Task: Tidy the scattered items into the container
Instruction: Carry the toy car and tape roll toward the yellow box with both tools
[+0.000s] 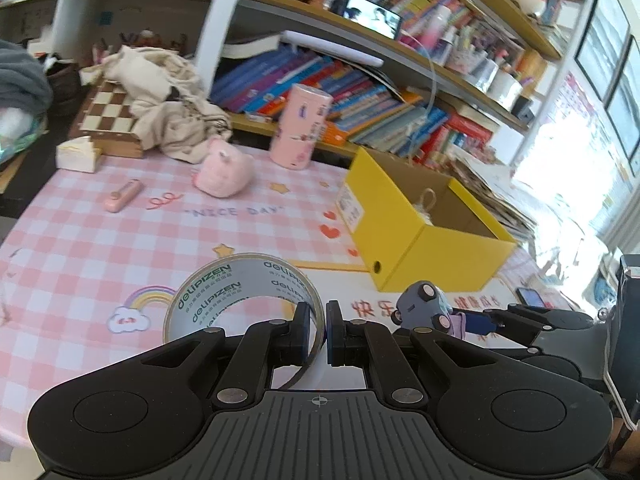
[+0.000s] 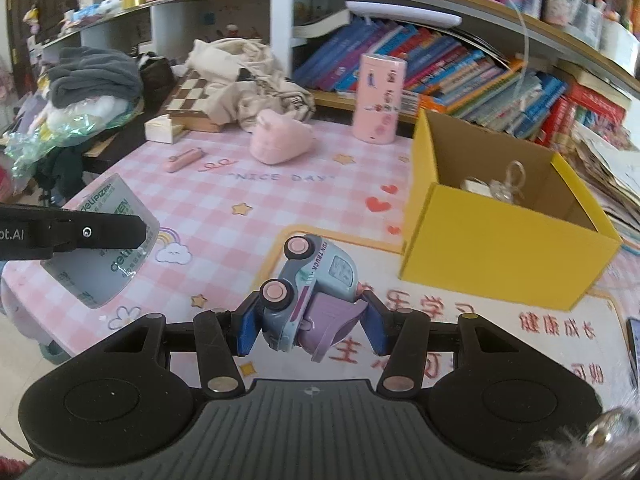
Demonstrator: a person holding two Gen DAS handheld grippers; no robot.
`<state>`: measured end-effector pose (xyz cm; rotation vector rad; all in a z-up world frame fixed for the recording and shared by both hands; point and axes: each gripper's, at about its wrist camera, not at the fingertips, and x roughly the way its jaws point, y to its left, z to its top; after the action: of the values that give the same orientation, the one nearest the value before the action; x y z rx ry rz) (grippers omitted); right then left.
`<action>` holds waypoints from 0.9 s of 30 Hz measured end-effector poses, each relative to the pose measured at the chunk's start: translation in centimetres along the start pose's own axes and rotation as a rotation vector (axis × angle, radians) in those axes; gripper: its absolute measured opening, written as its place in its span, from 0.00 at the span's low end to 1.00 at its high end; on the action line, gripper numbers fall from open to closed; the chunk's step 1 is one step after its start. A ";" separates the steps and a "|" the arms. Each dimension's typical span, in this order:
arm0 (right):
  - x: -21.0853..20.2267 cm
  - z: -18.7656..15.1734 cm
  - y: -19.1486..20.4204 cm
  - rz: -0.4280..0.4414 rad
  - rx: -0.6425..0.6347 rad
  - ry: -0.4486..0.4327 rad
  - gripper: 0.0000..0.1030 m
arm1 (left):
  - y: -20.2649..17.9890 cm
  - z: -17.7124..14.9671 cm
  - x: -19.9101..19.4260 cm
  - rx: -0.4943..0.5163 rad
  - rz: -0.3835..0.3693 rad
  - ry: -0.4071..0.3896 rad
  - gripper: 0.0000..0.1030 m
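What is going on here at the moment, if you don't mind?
A person is tidying a desk with two handheld grippers. The left gripper is shut on a tape roll; the right gripper holds a toy truck. Both are held above the mat, short of the yellow box, which already holds small items.

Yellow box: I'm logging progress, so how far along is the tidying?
Done: the yellow box already holds a few small items. In hand: the left tongs clamp the tape roll, and the right tongs grip the toy car. Left on the table: the pink plush, pink tube and small pink case.
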<state>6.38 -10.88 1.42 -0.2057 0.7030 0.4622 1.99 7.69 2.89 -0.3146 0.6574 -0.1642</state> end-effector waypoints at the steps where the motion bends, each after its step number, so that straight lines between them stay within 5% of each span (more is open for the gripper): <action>1: -0.1 -0.1 -0.2 -0.006 0.008 0.002 0.48 | -0.3 0.0 0.1 0.006 -0.006 0.005 0.07; 27: -1.9 -2.1 -6.0 -0.121 0.134 0.024 0.48 | -5.8 0.3 3.9 0.118 -0.123 0.075 0.07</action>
<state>6.81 -17.51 1.28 -0.1272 0.7382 0.2967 4.88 1.33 2.85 -0.2357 0.6997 -0.3322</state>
